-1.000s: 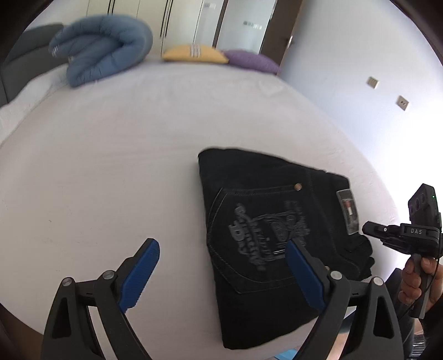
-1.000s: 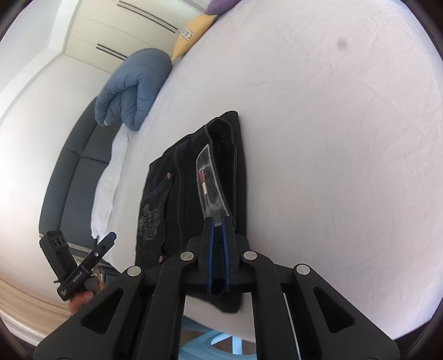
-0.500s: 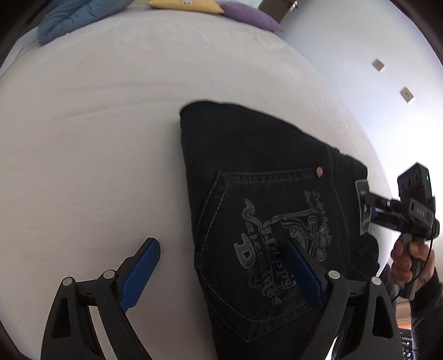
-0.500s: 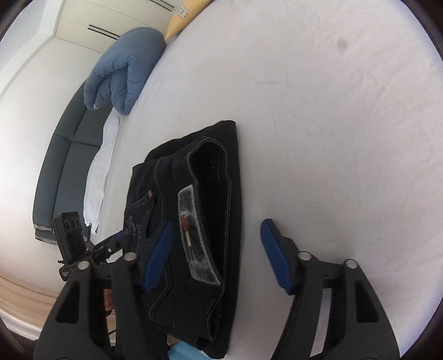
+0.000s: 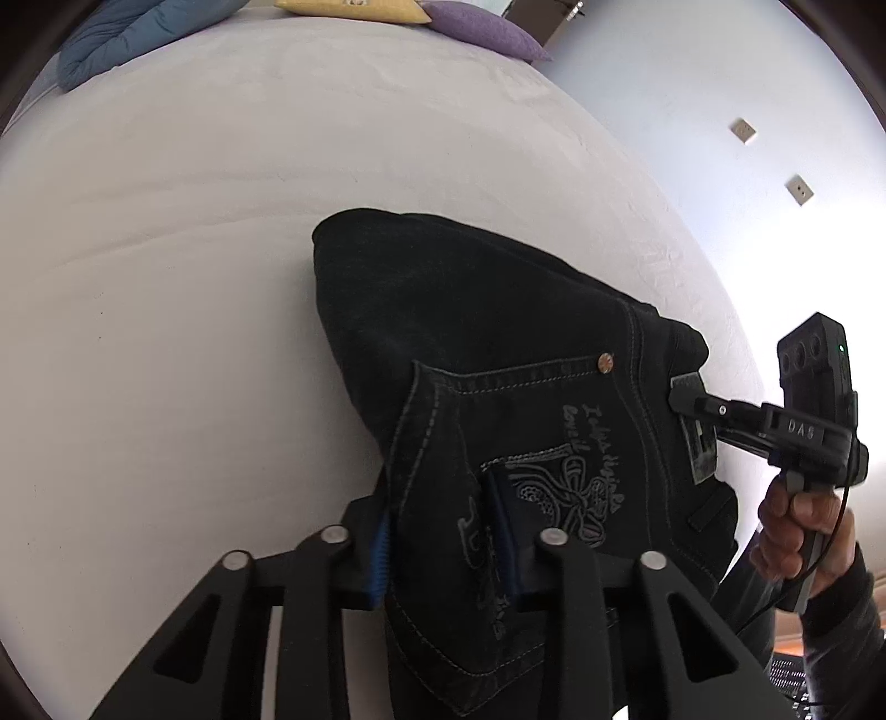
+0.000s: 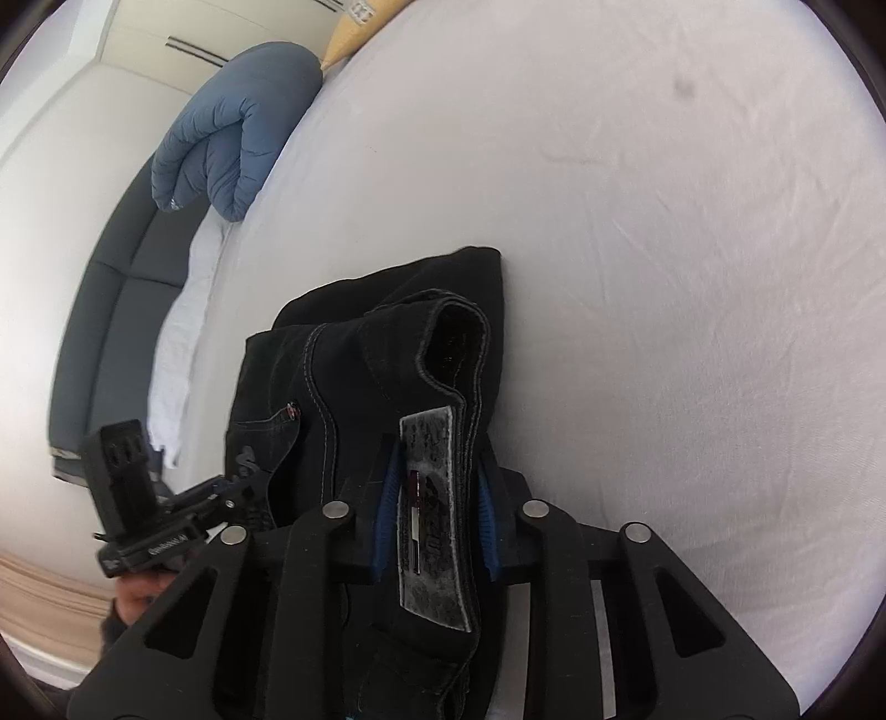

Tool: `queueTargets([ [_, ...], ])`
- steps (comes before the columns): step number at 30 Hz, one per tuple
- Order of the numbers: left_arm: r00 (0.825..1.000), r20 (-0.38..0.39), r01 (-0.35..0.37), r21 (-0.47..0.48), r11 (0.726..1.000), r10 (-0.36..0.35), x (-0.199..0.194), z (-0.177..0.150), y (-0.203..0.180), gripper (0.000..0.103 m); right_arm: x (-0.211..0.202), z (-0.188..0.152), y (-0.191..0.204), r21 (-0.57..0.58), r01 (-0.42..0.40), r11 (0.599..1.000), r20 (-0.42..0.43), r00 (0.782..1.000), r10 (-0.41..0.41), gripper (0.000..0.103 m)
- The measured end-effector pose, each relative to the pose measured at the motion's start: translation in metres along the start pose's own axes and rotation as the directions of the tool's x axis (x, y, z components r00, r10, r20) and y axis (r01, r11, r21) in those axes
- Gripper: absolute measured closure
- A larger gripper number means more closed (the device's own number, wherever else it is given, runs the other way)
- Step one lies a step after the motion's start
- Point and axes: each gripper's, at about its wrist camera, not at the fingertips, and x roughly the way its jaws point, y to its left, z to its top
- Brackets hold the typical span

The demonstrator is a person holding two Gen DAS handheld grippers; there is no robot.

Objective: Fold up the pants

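You have open white bed [image 5: 166, 277] on every far side of the jeans [image 5: 470, 332]. Only the rolled blue duvet [image 6: 238, 138] and pillows [image 5: 354, 8] crowd the far edge.

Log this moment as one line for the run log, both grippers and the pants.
left gripper: shut on black jeans at back pocket | right gripper: shut on waistband at label patch | jeans folded on white bed
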Motion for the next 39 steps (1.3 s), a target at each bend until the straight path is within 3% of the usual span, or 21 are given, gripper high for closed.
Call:
queueTargets([
  [3,1.000,0.019,-0.018,0.012,1.000,0.018,-0.005,0.001,-0.010,0.081,-0.009,-0.003,0.021,-0.056,0.042,0.998,0.034,0.999,-0.041,0.086],
  [10,0.994,0.105,-0.005,0.037,0.999,0.001,-0.032,0.020,-0.036,0.083,-0.042,0.007,0.058,-0.144,0.026,0.989,0.093,0.996,-0.012,0.087],
  [17,0.987,0.158,-0.051,0.090,0.995,0.037,-0.045,0.074,-0.042,0.083,-0.061,0.055,0.074,-0.172,0.032,0.985,0.154,0.988,-0.005,0.087],
  [25,0.985,0.155,-0.099,0.137,0.986,0.077,-0.012,0.136,-0.050,0.083,-0.058,0.134,0.064,-0.131,0.057,0.990,0.192,0.981,-0.031,0.087],
  [30,0.987,0.102,-0.133,0.129,0.983,0.121,0.039,0.164,-0.046,0.082,-0.036,0.176,0.032,-0.082,0.084,0.993,0.169,0.983,-0.069,0.087],
  [35,0.981,0.091,-0.178,0.096,0.979,0.169,0.072,0.154,-0.033,0.062,0.005,0.187,-0.023,0.044,0.127,0.991,0.114,0.985,-0.131,0.077],
  [39,0.978,0.108,-0.189,0.082,0.978,0.180,0.071,0.142,-0.028,0.052,0.013,0.185,-0.035,0.048,0.093,0.994,0.165,0.981,-0.100,0.074],
])
